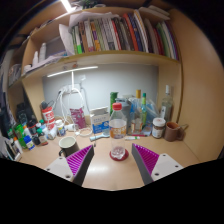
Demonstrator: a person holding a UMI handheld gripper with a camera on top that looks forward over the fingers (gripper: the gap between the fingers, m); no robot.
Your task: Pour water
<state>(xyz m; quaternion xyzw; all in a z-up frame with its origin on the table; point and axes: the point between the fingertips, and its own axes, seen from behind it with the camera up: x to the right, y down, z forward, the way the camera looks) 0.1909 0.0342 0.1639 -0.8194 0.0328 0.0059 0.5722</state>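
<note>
Hovering over a smooth pale wooden desk [112, 172], the gripper [113, 160] spreads its two fingers wide, magenta triangular pads [81, 160] gripping nothing. A small round clear glass dish [119, 153] lies between them (reddish inside). Beyond stands a clear plastic water bottle [100, 122] beside a tall transparent jug [74, 106], under a shelf of books [120, 35].

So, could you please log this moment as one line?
gripper: open, empty | small round pink-topped object: between fingers on pale wooden desk | clear plastic water bottles: beyond, untouched
</note>
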